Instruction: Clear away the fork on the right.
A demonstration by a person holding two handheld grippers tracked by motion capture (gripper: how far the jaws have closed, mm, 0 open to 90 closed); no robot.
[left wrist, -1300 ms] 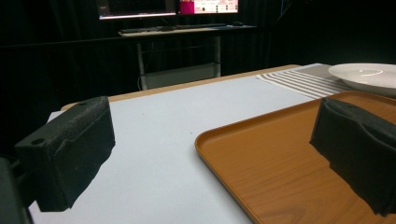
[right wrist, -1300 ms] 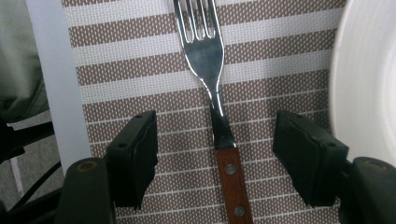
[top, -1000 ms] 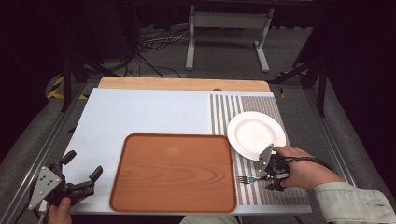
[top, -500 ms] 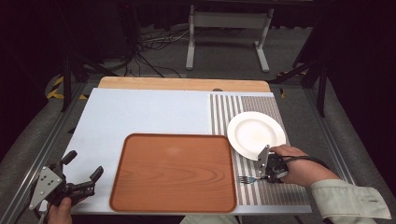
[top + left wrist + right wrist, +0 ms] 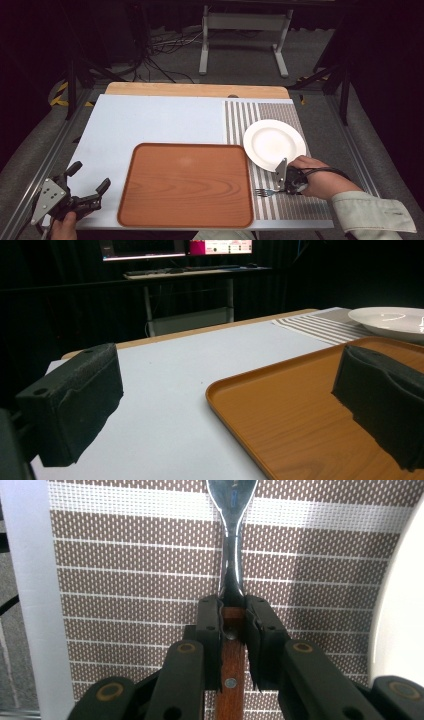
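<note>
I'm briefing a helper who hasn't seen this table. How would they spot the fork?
Find the striped placemat on the table's right side, right of the wooden tray. Just below the white plate, the fork is clamped in the right gripper. It's the one metal utensil, wooden-handled.

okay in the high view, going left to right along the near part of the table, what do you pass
left gripper → wooden tray → fork → right gripper, closed on the fork's handle → the person's right hand
</note>
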